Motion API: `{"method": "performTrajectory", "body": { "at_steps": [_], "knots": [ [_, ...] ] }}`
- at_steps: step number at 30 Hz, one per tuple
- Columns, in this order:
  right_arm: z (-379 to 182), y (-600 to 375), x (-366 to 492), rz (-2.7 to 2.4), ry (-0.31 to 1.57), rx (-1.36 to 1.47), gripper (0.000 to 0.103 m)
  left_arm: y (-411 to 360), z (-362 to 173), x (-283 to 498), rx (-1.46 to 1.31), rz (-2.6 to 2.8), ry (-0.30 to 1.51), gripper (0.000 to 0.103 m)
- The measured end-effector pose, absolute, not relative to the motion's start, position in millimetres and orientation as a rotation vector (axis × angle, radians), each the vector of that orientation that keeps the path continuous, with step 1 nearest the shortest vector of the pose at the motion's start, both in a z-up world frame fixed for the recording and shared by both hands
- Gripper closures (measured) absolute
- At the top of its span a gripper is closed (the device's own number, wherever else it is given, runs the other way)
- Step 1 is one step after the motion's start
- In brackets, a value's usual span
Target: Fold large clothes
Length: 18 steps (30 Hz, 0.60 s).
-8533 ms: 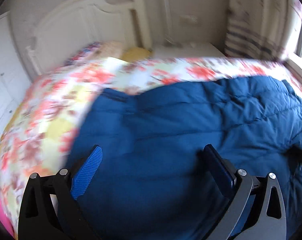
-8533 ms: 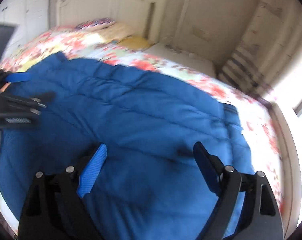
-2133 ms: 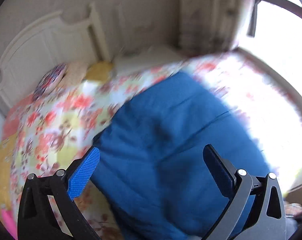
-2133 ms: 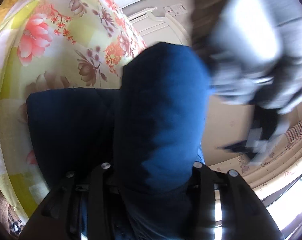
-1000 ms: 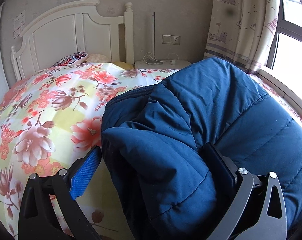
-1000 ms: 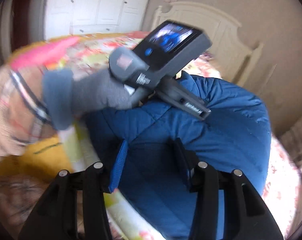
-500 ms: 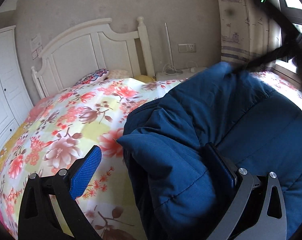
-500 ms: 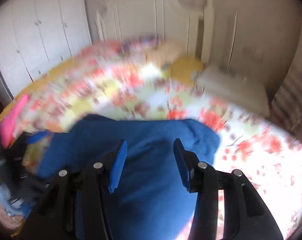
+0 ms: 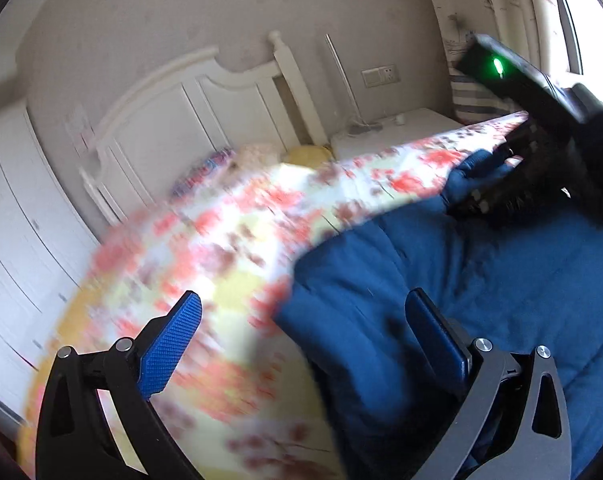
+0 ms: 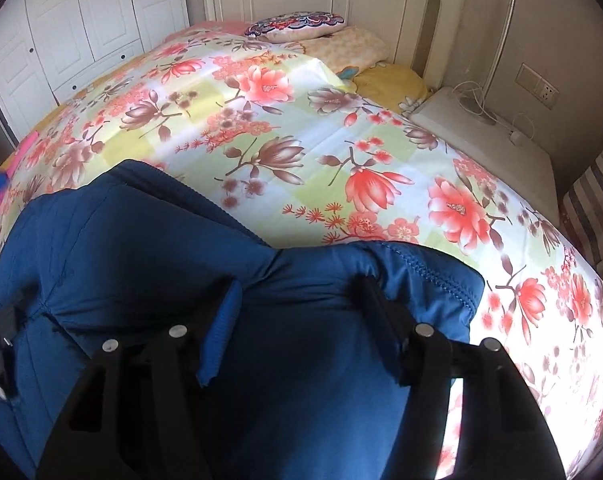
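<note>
blue padded jacket [image 10: 149, 264] lies bunched on the floral bed [image 10: 301, 128], partly folded, not a neat stack yet; right gripper [image 10: 297, 304] fingers partway closed, pinching a jacket fold; left gripper [image 9: 309, 332] wide open, holding nothing, w/ jacket edge between its fingers; final folds & flattening left imo

Navy quilted jacket [image 10: 149, 264]; bedspread [image 10: 301, 128] pale yellow-white, coral flowers.

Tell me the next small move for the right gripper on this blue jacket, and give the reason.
Probably lower the right gripper and lay the cuffed end it holds flat onto the blue puffer jacket, then open. Its fingers pinch a bunched fold near the stitched edge, which stands raised above the floral bedspread. The left gripper is open over the jacket's near edge, holding nothing.
</note>
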State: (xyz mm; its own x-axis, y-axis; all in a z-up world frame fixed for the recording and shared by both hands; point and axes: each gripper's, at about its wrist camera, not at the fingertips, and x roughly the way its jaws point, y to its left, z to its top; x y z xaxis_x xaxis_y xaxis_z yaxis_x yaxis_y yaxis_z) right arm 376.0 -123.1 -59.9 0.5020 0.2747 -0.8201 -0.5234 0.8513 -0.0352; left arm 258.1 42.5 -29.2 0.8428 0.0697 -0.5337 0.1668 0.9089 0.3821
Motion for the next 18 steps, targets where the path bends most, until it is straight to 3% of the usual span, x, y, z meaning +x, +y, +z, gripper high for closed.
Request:
{"method": "performTrajectory", "body": {
  "at_steps": [6, 9, 11, 16, 18],
  "knots": [
    [-58.9, -126.5, 374.2, 0.499, 0.909, -0.277, 0.041, 34.7, 9.2, 303.1, 0.343, -0.146, 0.630, 0.004],
    [-56.3, -132.0, 375.4, 0.524, 0.906, -0.245, 0.040, 14.1, -47.6, 340.5, 0.491, -0.041, 0.791, 0.004],
    [-46.3, -142.7, 377.5, 0.556, 0.917, -0.203, 0.039, 23.5, -81.1, 353.3, 0.410, -0.079, 0.874, 0.004],
    [-1.6, -187.1, 382.6, 0.504, 0.787, -0.120, 0.045, 45.5, -87.6, 350.1, 0.273, -0.093, 0.873, 0.004],
    [0.1, -196.1, 388.2, 0.492, 0.769, -0.071, 0.060, 45.5, -88.8, 347.6, 0.265, -0.089, 0.860, 0.004]
  ]
}}
